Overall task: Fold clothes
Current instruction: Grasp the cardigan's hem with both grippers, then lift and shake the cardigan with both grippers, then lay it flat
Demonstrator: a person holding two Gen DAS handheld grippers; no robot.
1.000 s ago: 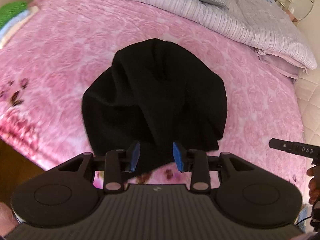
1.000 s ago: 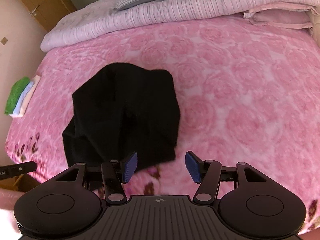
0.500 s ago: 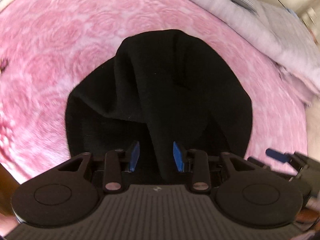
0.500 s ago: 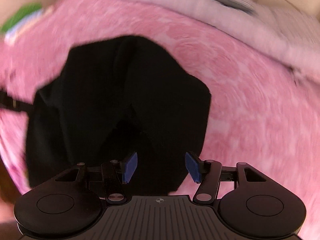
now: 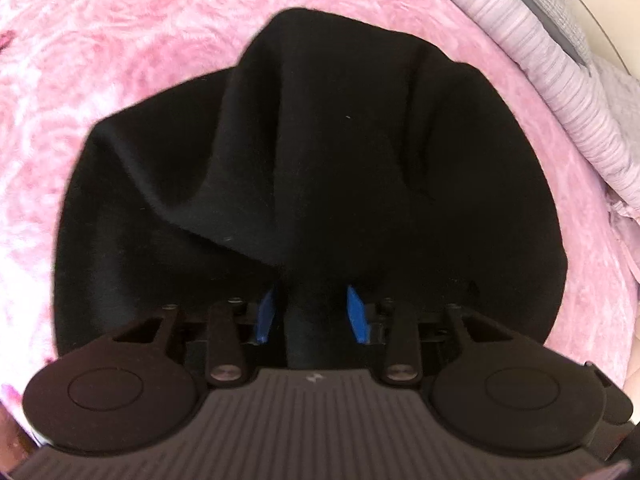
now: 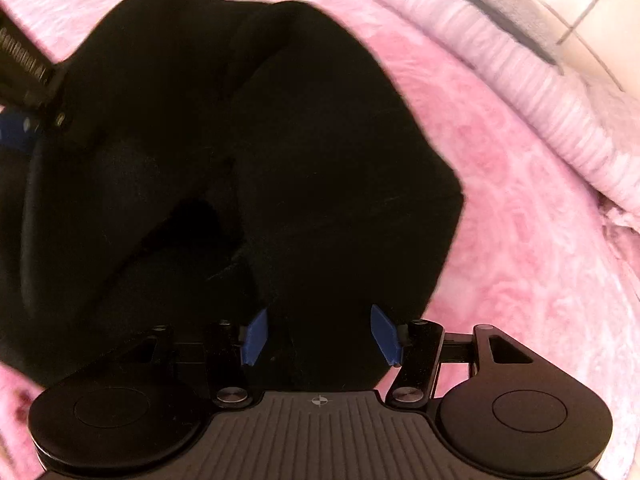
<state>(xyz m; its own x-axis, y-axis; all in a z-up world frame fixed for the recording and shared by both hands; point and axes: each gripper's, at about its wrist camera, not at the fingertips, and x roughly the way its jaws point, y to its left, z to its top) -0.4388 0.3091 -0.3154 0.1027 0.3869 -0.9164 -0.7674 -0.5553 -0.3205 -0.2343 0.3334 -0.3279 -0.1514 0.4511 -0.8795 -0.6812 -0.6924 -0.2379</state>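
Note:
A crumpled black garment (image 5: 320,160) lies on the pink rose-patterned bedspread (image 5: 100,40) and fills most of both wrist views. My left gripper (image 5: 310,314) is low over the garment's near edge, its jaws closing. A raised fold of black cloth stands between the blue pads (image 5: 265,316), which still look apart. My right gripper (image 6: 318,336) is open over the garment (image 6: 280,140) near its right edge, with black cloth under and between its pads. The left gripper's blue tip (image 6: 16,132) shows at the left edge of the right wrist view.
A ribbed lilac quilt (image 5: 560,80) and a grey pillow (image 6: 480,8) lie along the far side of the bed. Bare pink bedspread (image 6: 520,200) stretches to the right of the garment and to its far left.
Both grippers have come down close onto the black garment, which now fills the views. The right gripper rolled. The folded pile at the bed's left edge has left the views.

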